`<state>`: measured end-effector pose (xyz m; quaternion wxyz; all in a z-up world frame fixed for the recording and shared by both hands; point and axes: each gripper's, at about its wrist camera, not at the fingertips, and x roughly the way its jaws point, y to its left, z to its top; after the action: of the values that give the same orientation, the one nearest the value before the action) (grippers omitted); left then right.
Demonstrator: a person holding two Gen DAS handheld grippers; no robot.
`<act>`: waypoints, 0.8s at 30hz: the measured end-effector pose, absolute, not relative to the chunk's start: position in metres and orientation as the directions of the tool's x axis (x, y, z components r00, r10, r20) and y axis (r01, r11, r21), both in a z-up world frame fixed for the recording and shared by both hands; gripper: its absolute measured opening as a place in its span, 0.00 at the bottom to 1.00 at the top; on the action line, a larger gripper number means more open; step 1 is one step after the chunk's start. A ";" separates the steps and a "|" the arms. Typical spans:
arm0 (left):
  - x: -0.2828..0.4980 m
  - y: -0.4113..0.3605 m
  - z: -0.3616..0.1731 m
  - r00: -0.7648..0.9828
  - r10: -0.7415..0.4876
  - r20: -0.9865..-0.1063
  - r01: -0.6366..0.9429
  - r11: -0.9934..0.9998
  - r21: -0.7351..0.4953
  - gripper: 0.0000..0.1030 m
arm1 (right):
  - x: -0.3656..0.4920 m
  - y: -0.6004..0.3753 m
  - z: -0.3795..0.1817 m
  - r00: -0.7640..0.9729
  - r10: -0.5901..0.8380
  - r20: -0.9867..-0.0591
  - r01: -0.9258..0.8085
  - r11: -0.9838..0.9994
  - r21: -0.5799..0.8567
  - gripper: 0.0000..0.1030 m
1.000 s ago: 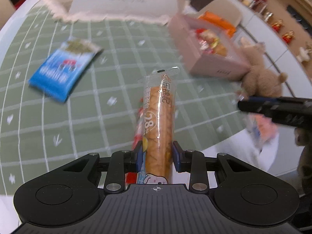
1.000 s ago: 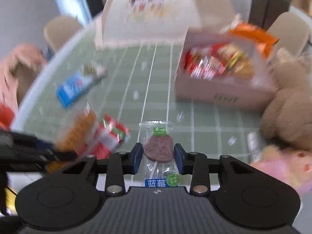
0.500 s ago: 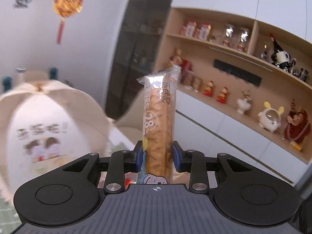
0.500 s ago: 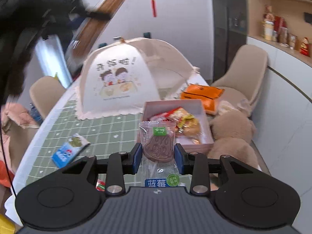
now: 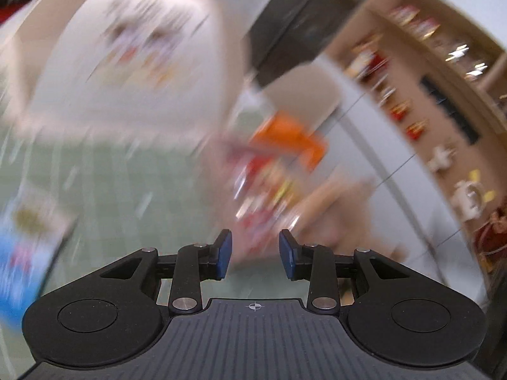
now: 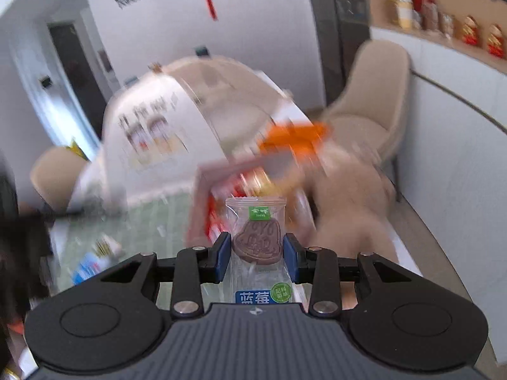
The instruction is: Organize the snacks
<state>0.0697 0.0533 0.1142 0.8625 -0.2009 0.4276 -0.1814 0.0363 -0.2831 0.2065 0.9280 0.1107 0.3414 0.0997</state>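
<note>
Your left tool (image 5: 255, 258) is spread and empty, the blurred snack box (image 5: 269, 186) just ahead of it. Your right tool (image 6: 256, 255) pinches the wrapped lollipop (image 6: 257, 240); bring it over the pink box (image 6: 240, 190) ahead before you release. Blur hides the box's contents.

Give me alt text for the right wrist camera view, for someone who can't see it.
The right gripper is shut on a clear-wrapped brown heart-shaped lollipop, held upright between its blue pads. Behind it, blurred by motion, are a pink box of snacks on a green checked tablecloth, a white mesh food cover and a beige chair.
</note>
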 end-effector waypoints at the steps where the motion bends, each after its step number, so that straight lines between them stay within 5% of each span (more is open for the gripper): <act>1: 0.060 0.057 0.102 0.553 -0.470 -0.688 0.117 0.862 -0.494 0.35 | 0.055 -0.280 0.223 0.760 0.272 -0.590 -0.126 0.952 0.277 0.35; 3: 0.038 0.067 0.081 0.526 -0.448 -0.723 0.083 0.873 -0.481 0.35 | 0.088 -0.274 0.245 0.773 0.285 -0.567 -0.138 0.948 0.287 0.46; 4: 0.028 0.072 0.074 0.517 -0.440 -0.734 0.069 0.876 -0.477 0.35 | 0.108 -0.270 0.254 0.771 0.282 -0.570 -0.139 0.949 0.282 0.70; 5: 0.020 0.075 0.070 0.515 -0.432 -0.741 0.057 0.879 -0.473 0.35 | 0.124 -0.267 0.259 0.775 0.263 -0.574 -0.121 0.954 0.274 0.78; 10: -0.008 0.102 0.063 0.540 -0.345 -0.768 -0.019 0.907 -0.420 0.35 | 0.152 -0.249 0.251 0.789 0.222 -0.573 -0.099 0.966 0.238 0.78; 15: -0.018 0.131 0.062 0.557 -0.293 -0.777 -0.108 0.902 -0.417 0.35 | 0.171 -0.235 0.185 0.688 0.193 -0.699 -0.036 0.972 0.232 0.77; 24: -0.045 0.149 0.067 0.537 -0.263 -0.801 -0.130 0.913 -0.387 0.35 | 0.218 -0.228 0.070 0.552 0.064 -0.831 0.170 0.967 0.187 0.51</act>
<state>-0.0445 0.1490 0.0674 0.8524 -0.2049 0.4795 -0.0389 0.2180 -0.2284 0.0700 0.8722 0.1239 0.4722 -0.0306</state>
